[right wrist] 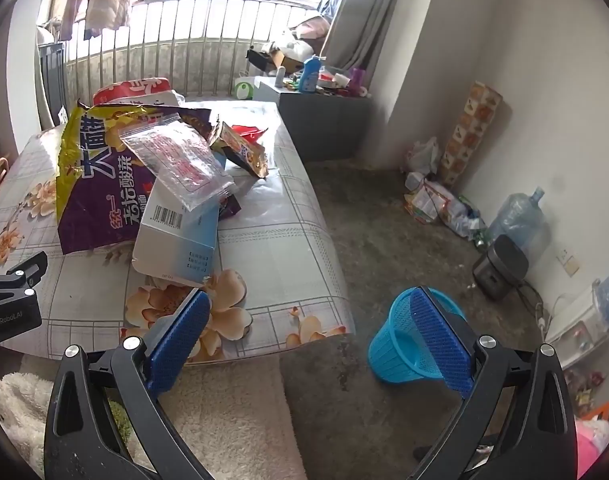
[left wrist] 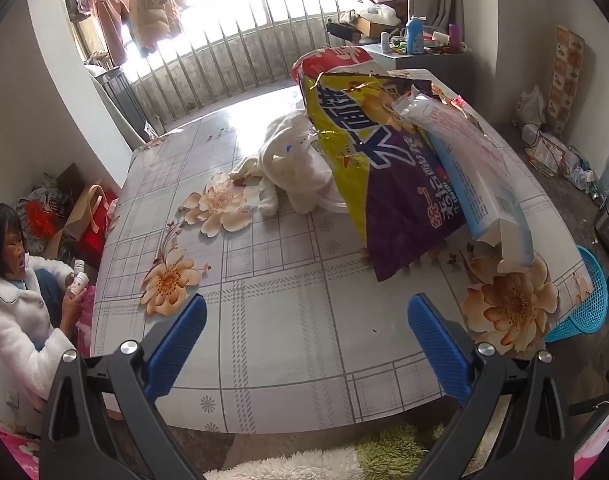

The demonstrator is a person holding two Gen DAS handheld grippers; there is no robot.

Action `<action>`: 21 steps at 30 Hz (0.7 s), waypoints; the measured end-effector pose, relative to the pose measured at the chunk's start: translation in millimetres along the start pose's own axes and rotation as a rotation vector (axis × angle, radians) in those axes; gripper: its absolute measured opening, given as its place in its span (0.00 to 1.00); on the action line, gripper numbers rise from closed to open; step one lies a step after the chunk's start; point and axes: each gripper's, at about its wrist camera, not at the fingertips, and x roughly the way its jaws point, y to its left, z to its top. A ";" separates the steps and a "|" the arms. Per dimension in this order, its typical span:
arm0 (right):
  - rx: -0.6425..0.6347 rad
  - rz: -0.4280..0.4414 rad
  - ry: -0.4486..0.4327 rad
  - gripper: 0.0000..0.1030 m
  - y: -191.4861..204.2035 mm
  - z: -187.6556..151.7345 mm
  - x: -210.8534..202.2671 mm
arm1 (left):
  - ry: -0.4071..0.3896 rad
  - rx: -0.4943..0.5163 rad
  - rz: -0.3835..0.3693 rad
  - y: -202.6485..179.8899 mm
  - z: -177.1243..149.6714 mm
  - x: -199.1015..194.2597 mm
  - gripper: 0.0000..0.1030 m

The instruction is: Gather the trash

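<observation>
A pile of trash lies on the flowered table (left wrist: 288, 320): a big purple and yellow snack bag (left wrist: 388, 184) (right wrist: 104, 184), a white and blue carton (left wrist: 484, 196) (right wrist: 180, 236), a clear plastic packet (right wrist: 180, 160) on top, a small brown wrapper box (right wrist: 242, 152) and a red and white bag (left wrist: 336, 60) behind. A white plastic bag (left wrist: 292, 168) lies left of the pile. A blue mesh bin (right wrist: 408, 340) (left wrist: 588, 300) stands on the floor right of the table. My left gripper (left wrist: 304, 332) is open and empty over the table's near edge. My right gripper (right wrist: 312, 332) is open and empty, between table corner and bin.
A person in white (left wrist: 20, 292) sits at the left holding small bottles. A grey cabinet (right wrist: 320, 120) with clutter stands behind the table. Water jugs (right wrist: 520, 224), a black appliance (right wrist: 500, 268) and bags line the right wall. Rugs (right wrist: 240, 412) lie at the table's near edge.
</observation>
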 end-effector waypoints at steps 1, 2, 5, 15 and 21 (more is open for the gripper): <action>0.002 -0.004 0.001 0.93 1.8 0.5 -0.5 | 0.000 0.002 -0.001 -1.2 0.4 0.0 0.96; 0.003 -0.005 0.001 0.93 0.8 0.0 -0.4 | 0.002 0.003 -0.001 -2.3 0.9 0.1 0.96; 0.009 -0.002 0.002 0.93 -1.4 -0.2 1.1 | 0.004 0.003 -0.004 -5.0 2.6 -0.3 0.96; 0.011 0.002 0.003 0.93 -0.9 0.7 3.4 | -0.008 0.012 -0.022 -9.6 3.0 -2.6 0.96; 0.017 -0.010 -0.004 0.93 -4.5 0.2 2.0 | -0.020 0.018 -0.046 -14.6 7.4 -7.3 0.96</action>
